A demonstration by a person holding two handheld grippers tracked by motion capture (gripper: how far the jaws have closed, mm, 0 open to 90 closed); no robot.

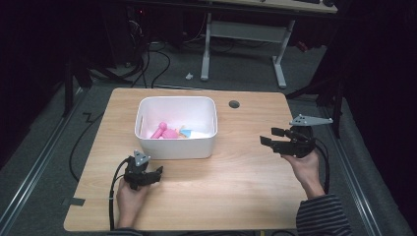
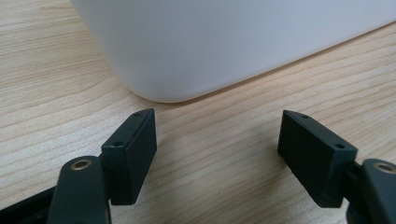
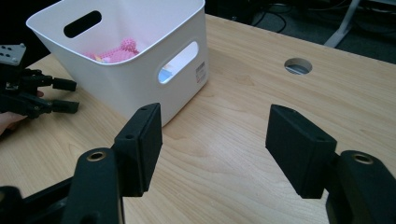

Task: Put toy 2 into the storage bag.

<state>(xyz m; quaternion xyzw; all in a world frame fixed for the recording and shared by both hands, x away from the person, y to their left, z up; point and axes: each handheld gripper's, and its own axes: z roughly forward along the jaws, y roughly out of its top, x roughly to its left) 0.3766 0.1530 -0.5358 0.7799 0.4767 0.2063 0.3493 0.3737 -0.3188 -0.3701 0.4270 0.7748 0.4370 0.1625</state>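
White bin (image 1: 176,129) stands on the wooden table (image 1: 236,191), toward the far edge and left of the middle; pink toys (image 1: 164,132) and a small blue-and-orange piece (image 1: 185,132) lie on its floor, so the work in hand appears to centre on this bin and its contents. Near the front edge, the left gripper (image 1: 158,172) rests low on the table just beside the bin's near left corner, its jaws spread wide with nothing between them; the left gripper view shows bare wood between the jaws and the bin's rounded corner (image 2: 177,70) close ahead, a placing that suits steadying or waiting. Toward the right edge, the right gripper (image 1: 269,136) is held above the table and well apart from the bin, jaws parted and empty, aimed at the bin's handled side (image 3: 180,63). Open tabletop lies between that gripper and the bin, giving a free approach. Farther off, a round cable hole (image 1: 234,104) sits near the far edge, right of the bin.
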